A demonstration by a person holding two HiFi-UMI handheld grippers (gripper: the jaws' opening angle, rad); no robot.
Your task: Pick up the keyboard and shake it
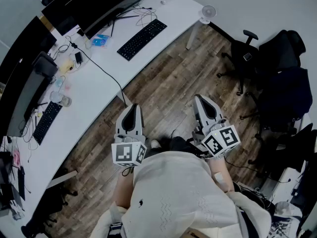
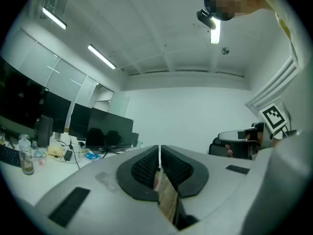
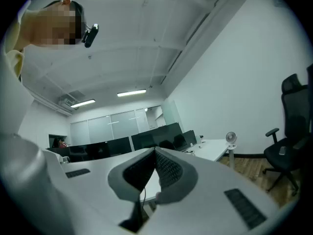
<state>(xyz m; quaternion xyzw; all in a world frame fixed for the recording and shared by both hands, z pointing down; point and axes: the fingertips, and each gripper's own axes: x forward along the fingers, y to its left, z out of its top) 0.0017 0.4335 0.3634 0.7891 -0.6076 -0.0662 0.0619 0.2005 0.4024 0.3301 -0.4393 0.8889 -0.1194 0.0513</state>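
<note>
The keyboard (image 1: 142, 39) lies flat and untouched on the white desk (image 1: 99, 88), set at a slant in front of the dark monitors (image 1: 89, 4), with a blue packet (image 1: 100, 40) just beside its left end and a few thin black cables trailing near it. A second keyboard (image 1: 47, 121) sits further down the same desk, close to a clear bottle (image 1: 60, 99). Both are well apart from me. I hold my left gripper (image 1: 132, 110) and my right gripper (image 1: 202, 103) side by side in front of my body, over the wood floor (image 1: 168, 83) and off the edge of the desk, both pointing level. My left jaws are pressed together at the tips with nothing caught between them, and my right jaws are likewise closed on nothing. A small white fan (image 1: 208, 12) stands at the far desk corner, and a black office chair (image 1: 242, 53) stands off to my right.
</note>
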